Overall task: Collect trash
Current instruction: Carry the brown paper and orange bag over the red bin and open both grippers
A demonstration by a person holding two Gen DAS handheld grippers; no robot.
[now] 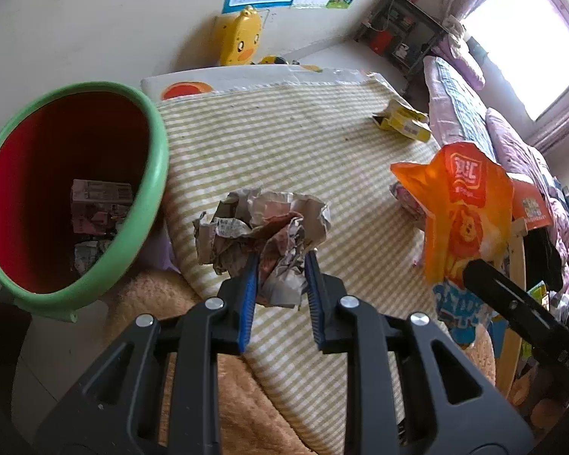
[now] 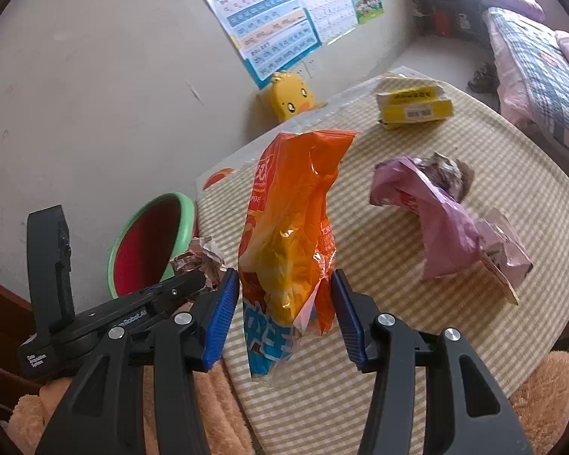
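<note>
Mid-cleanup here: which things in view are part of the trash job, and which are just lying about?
Job:
- crumpled newspaper, in the left gripper
- orange snack bag, in the right gripper
- pink wrapper
- yellow box
- green bin, some trash already inside

Just lying about:
- yellow duck toy
- wall posters
- striped mat

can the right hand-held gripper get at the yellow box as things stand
Probably not yet. The right hand-held gripper is shut on the orange snack bag, so it has no free grip. The path to the yellow box looks open across the striped mat.
</note>
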